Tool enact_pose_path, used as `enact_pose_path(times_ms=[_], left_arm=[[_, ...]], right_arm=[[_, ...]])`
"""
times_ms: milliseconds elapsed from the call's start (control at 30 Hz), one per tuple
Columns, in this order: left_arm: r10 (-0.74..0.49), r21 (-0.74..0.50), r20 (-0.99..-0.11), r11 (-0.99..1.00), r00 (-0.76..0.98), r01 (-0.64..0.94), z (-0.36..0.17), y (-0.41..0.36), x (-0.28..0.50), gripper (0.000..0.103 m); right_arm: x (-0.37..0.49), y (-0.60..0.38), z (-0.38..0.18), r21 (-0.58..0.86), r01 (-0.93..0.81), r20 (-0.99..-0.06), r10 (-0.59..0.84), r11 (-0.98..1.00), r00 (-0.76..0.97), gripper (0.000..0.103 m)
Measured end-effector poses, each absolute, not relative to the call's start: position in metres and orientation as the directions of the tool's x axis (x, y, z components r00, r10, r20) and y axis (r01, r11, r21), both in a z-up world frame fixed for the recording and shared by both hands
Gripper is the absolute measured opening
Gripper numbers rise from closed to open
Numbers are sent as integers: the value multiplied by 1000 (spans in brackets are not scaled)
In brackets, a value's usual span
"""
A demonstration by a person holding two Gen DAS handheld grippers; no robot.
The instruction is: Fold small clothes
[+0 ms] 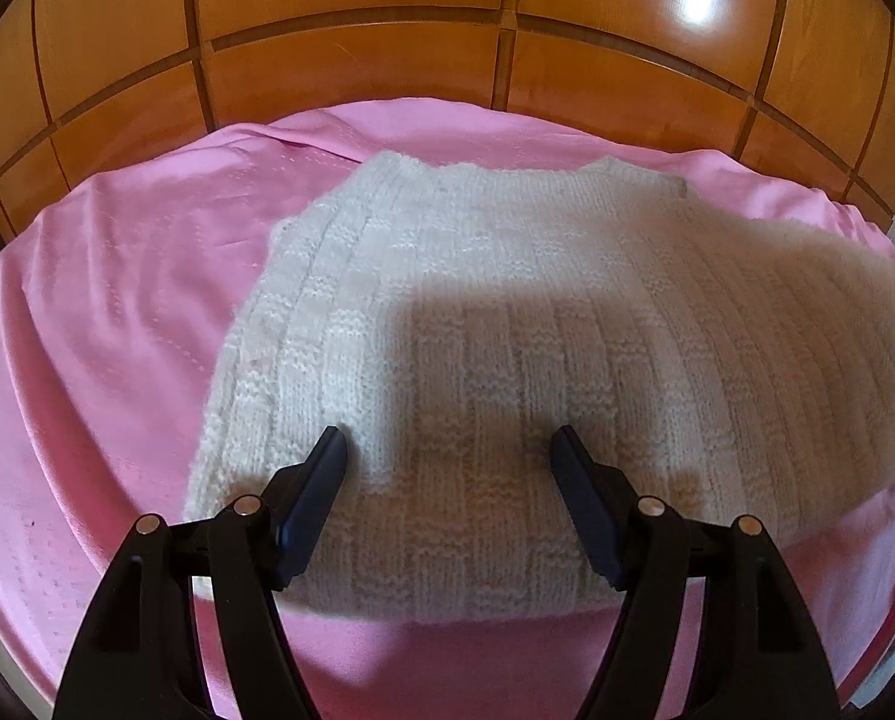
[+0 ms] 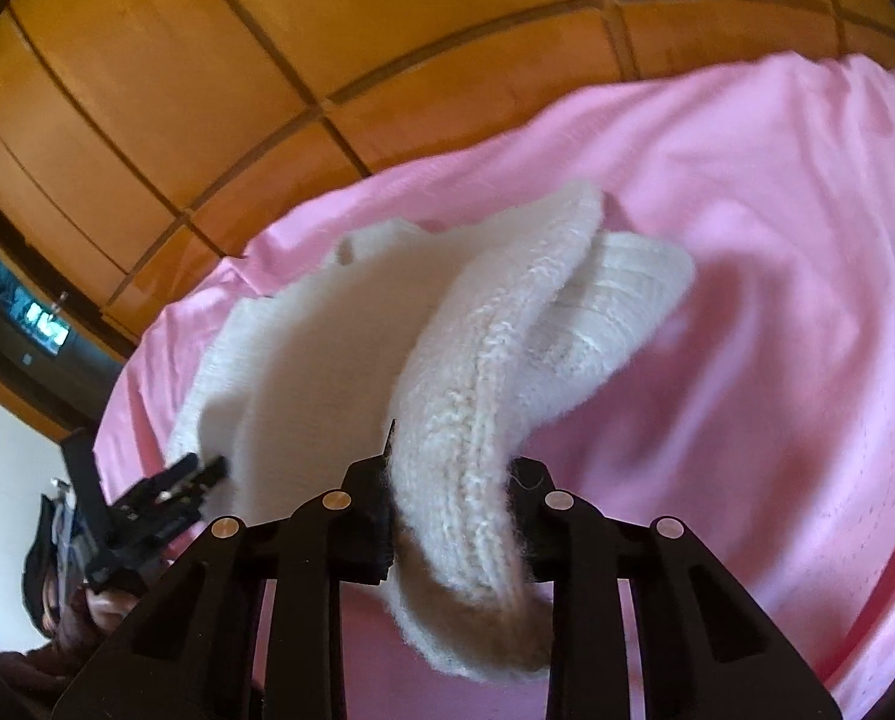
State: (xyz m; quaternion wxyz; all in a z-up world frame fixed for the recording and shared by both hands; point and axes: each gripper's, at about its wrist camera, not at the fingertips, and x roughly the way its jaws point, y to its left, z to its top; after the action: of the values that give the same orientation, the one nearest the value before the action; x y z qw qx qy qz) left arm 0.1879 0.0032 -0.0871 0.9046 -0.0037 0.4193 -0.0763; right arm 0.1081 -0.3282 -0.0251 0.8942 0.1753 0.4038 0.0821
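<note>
The left hand-held gripper (image 1: 450, 450) hovers with its jaws spread wide over the near hem of the sweater (image 1: 477, 360), grasping nothing; the white knit lies flat on the pink sheet (image 1: 117, 330), its long axis running away from this gripper toward the neckline at the far edge. To the right, the right hand-held gripper (image 2: 450, 480) is clamped on a lifted fold of the sweater (image 2: 477, 372), which arcs up from the body. The right side is therefore nearer the raised edge, and the fold likely travels leftward across the flat panel.
</note>
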Motion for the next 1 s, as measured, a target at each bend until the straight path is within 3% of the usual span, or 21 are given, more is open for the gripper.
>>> enact_pose_path(times_ms=[400,833,900,1000], left_arm=[[-250,-202,-735,968,630,149,-80,27,182,70],[-183,-304,-691,951,699,-52,-66,138,151,70],[-191,-333,-685,941,703,-69,-64,150,150,71],[-200,-379,-680,919,705,-105,-59,165,150,74]], right_arm=[[162,-177,42,243,-293,-680,378,925,629,23],[196,-29,-9,189,-521,-774,453,832,443,23],[189,-21,-10,178,-574,-773,474,799,421,29],[180,-36,3,261,-592,-699,572,763,429,50]])
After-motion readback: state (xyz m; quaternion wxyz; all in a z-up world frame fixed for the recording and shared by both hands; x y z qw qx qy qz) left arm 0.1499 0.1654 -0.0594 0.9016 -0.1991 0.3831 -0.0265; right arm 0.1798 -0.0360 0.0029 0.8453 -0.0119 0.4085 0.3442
